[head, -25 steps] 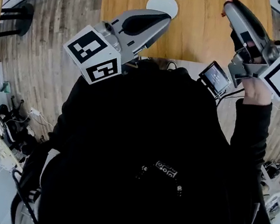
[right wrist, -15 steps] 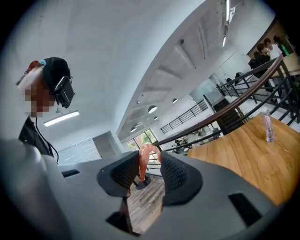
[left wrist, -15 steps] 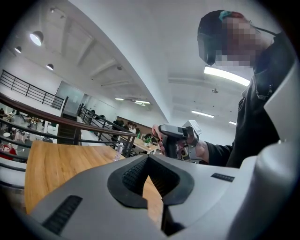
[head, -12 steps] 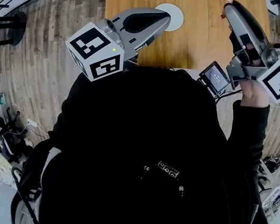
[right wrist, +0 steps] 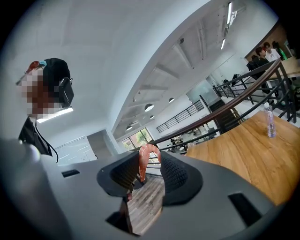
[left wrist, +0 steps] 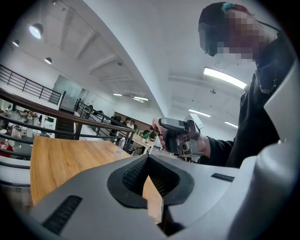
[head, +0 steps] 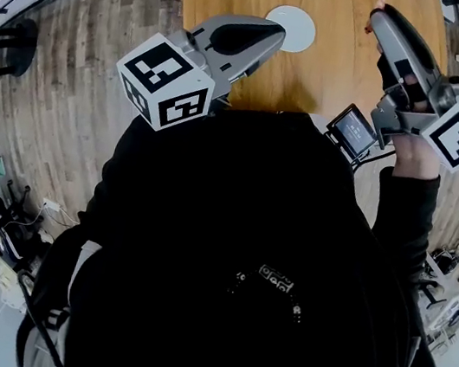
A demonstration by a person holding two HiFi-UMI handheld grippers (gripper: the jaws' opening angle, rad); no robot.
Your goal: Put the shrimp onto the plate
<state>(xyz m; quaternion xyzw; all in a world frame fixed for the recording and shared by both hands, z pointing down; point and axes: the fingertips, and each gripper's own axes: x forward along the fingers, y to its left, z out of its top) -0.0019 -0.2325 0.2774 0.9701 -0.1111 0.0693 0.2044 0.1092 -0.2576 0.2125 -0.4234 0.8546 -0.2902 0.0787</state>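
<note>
The job is partly done. The shrimp [right wrist: 146,161] is off the table and up in the air, but it is not on the plate [head: 297,27] yet. The right gripper [head: 381,13] pinches it: the pink, curly shrimp sits between the two dark pads near their tips, and the pads press on it from both sides. The plate is white and round, and it lies on the wooden table [head: 339,61] with nothing on the part that shows. So the shrimp is caught, and I think what is left is to carry it across to the plate, bring it low and let it go. The left gripper [head: 276,32] holds nothing. Its two pads are pressed together at the tips, and only a thin slice of the table shows through the gap behind them. From the head view, both grippers are held out in front of the person's dark top and point toward the table, almost flat, tipped just a little down. The left one's nose hangs in front of the near edge of the plate and hides a bit of it. The right one is off to the right side of the plate, apart from it, with the person's hand [head: 413,151] wrapped around its handle.
</note>
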